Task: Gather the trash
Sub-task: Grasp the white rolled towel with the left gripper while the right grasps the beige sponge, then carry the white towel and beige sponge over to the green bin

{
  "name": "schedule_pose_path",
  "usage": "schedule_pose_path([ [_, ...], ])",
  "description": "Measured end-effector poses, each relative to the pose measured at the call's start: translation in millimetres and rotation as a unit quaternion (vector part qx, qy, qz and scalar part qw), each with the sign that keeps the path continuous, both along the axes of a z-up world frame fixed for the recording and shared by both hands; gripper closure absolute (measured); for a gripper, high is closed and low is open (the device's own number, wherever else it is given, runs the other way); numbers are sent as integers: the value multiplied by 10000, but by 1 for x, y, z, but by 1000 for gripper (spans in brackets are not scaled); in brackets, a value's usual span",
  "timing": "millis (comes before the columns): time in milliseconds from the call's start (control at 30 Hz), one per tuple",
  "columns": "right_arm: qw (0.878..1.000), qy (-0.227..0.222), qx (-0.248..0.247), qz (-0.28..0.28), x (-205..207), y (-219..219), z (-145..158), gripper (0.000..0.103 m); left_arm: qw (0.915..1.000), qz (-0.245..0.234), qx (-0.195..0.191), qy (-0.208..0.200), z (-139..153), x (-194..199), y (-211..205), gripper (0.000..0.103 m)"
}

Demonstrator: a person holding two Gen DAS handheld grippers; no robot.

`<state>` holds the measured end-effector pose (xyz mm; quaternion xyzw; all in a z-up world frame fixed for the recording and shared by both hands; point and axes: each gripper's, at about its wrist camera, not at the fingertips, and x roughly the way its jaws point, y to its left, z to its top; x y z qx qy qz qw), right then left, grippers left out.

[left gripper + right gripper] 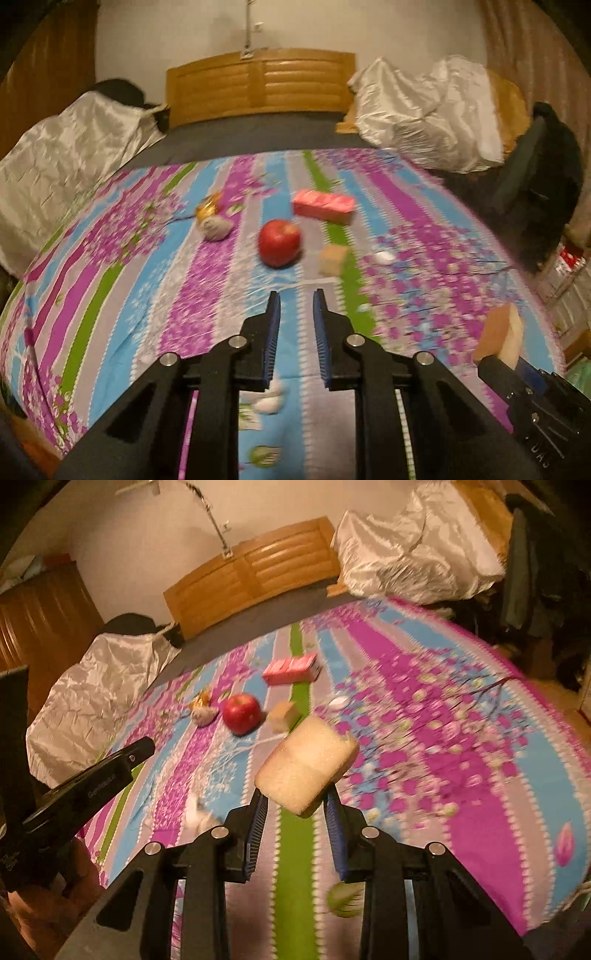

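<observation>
My right gripper (295,794) is shut on a beige sponge-like block (306,760), held above the striped floral bedspread (443,775). The same block (502,332) shows at the right edge of the left wrist view. My left gripper (295,295) hovers over the bedspread with a narrow gap between its blue pads and nothing in it. Ahead of it lie a red apple (279,242), a pink packet (324,205), a small tan cube (332,258), a gold wrapper (208,206) and a grey crumpled ball (218,229). A white crumpled tissue (271,400) lies under the left gripper.
A wooden headboard (258,85) stands at the far end of the bed. Shiny white covered heaps (424,110) sit at the far right and the left (66,147). Dark clothes (543,184) hang at the right edge. A small white scrap (384,256) lies beyond the cube.
</observation>
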<state>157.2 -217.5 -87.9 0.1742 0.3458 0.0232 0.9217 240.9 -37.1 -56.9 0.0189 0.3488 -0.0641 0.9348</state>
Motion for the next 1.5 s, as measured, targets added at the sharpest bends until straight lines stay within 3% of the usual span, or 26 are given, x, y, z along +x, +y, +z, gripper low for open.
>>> schedule_pose_path([
  [367, 9954, -309, 98, -904, -65, -93, 23, 70, 9952, -924, 43, -310, 17, -46, -81, 101],
  [433, 9944, -282, 122, -1013, -74, -103, 21, 70, 9950, -955, 75, -276, 12, -51, -86, 101],
  [500, 9934, -260, 122, -1107, -84, -113, 19, 70, 9980, -577, 164, -181, 0, -51, -77, 96],
  [533, 9932, -253, 120, -1132, -88, -116, 18, 70, 9994, -294, 180, -79, -8, -46, -68, 87],
  [600, 9927, -237, 114, -1179, -98, -122, 15, 70, 9974, 629, 174, 311, -35, -28, -35, 16],
  [700, 9924, -164, 111, -1217, -108, -129, 9, 70, 9845, 1563, 385, 693, -75, 2, 2, 16],
  [833, 9918, -83, 102, -1272, -115, -136, 4, 70, 9635, 2093, 252, 1647, -127, 36, 32, 16],
  [967, 9915, -62, 67, -1301, -118, -136, 4, 70, 9642, 1693, 146, 2034, -158, 55, 30, 47],
  [1033, 9912, -58, 47, -1318, -120, -137, 4, 70, 9687, 1596, -10, 1901, -156, 55, 32, 61],
  [1100, 9909, -49, 57, -1347, -123, -141, 2, 70, 9732, 1418, 31, 1811, -149, 54, 27, 67],
  [1300, 9885, -39, 33, -1512, -133, -154, 5, 70, 9907, 1019, 209, 878, -95, 33, -7, 67],
  [1400, 9866, -108, -182, -1617, -147, -163, 16, 70, 9977, 411, 322, 436, -62, 16, -49, 67],
  [1500, 9823, -209, -430, -1813, -166, -179, 34, 70, 9989, -295, 362, 38, -27, -4, -100, 67],
])
